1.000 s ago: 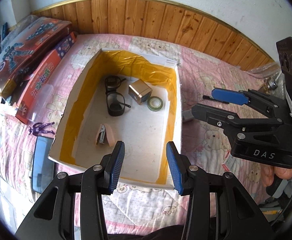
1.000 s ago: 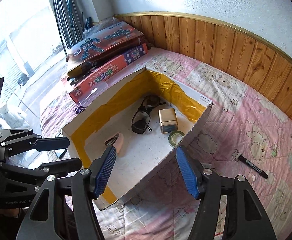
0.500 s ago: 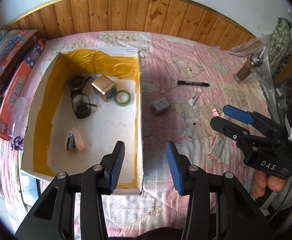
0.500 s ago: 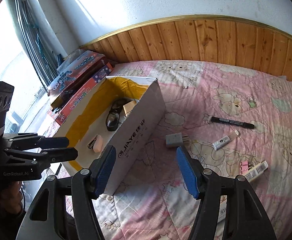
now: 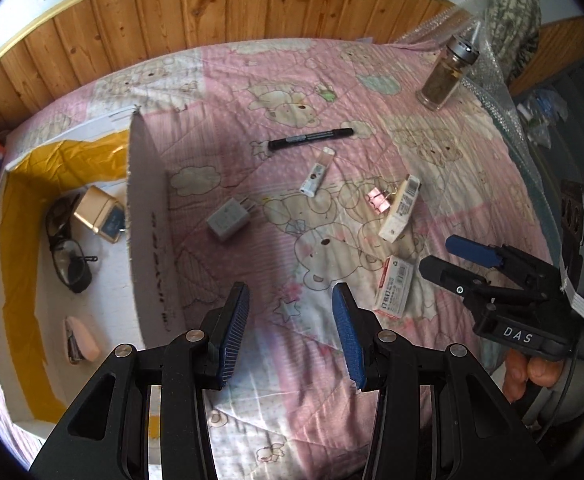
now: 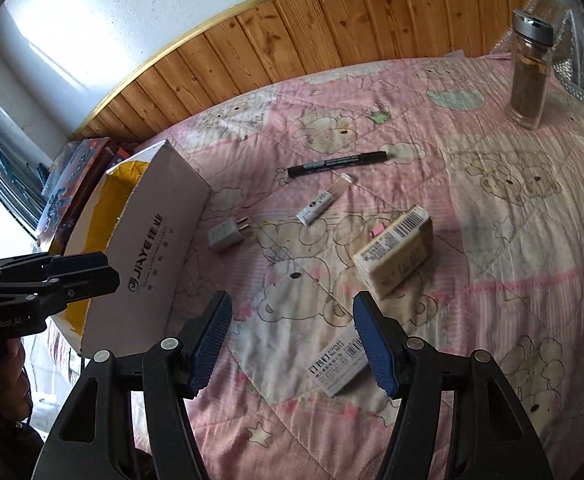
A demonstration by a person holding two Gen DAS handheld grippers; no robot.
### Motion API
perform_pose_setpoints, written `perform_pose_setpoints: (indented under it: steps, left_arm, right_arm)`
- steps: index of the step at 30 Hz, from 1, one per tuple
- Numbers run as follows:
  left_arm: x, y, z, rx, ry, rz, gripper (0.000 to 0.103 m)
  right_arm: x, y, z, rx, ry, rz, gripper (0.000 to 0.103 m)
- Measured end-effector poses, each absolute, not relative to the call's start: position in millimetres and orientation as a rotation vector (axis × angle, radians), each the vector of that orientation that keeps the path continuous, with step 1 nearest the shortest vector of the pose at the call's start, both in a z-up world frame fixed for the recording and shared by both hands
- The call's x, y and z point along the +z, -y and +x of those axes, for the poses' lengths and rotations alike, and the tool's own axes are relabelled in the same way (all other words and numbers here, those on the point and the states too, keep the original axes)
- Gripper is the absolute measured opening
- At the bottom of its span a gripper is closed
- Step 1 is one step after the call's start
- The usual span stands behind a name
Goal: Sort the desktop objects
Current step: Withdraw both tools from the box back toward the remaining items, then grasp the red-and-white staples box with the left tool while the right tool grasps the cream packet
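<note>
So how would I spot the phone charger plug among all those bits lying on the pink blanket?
Start at the big open cardboard box on the pink blanket. Just beside its tall white wall lies the charger plug, a small grey cube. It is the only grey, blocky piece, with two metal prongs poking out, unlike the black marker and white packets nearby.

Domestic bedroom. Evidence: pink bear-print quilt (image 5: 332, 92) covering the frame centre, wood wainscot (image 5: 212, 12) across the top, white plaster wall (image 6: 132, 12) above it.

Left wrist view: looking steeply down over the bed (image 5: 228, 80), box (image 5: 148, 216) at its left.
Right wrist view: facing likewise, nearer.
Shared: marker (image 5: 312, 138) (image 6: 338, 163), charger (image 5: 228, 224) (image 6: 225, 234).
</note>
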State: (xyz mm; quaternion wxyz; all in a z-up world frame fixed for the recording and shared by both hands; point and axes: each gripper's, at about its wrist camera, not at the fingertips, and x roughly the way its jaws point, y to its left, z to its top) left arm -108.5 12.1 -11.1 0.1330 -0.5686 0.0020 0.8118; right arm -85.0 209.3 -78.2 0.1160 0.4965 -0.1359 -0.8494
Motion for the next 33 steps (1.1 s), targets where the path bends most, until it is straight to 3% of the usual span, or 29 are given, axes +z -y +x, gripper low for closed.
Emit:
perform_pose_setpoints:
  steps: [6,14,20,22,25,31,33]
  left_arm:
    - [-38.0,-55.9,-121.7,2.191,-0.029,-1.679,0.046]
    - [-89.1,-109.3,-114.5,2.004,-0.108,-1.747,0.046]
    - [-105.6,-120.3,-124.4,1.967,-0.025,-1.786,0.046]
    - [-111.0,-124.5,-126.0,1.935,-0.012,-1.798,0.046]
    - [-118.4,-135.1,-125.6,1.9,-0.039,-1.81,0.046]
    - [-133.4,-156.0,-125.0,1.901,-0.133,-1.808,0.048]
    - [-140.9,-160.0,-125.4,1.911,-0.163,-1.812,0.052]
  right_arm:
    - [-99.0,-234.1,-86.7,-2.504,0.517,1.549,0.064]
    - [-104.6,-268.6,-136.6,-2.456,0.845,1.647,0.064]
    - [-137.8,-265.9,-172.6,-2.42,0.809,1.804,0.063]
    - [-145.3,-275.4,-165.5,-2.407,0.843,1.81,0.049]
    - [-148.2,-292.9,-146.4,-2.397,0.915,1.771,0.045]
    - [-152.9,-314.3,-118.5,-2.406,0.924,1.762,0.011]
    - [-159.2,-319.8,-114.7,-2.369,0.996,1.735,0.011]
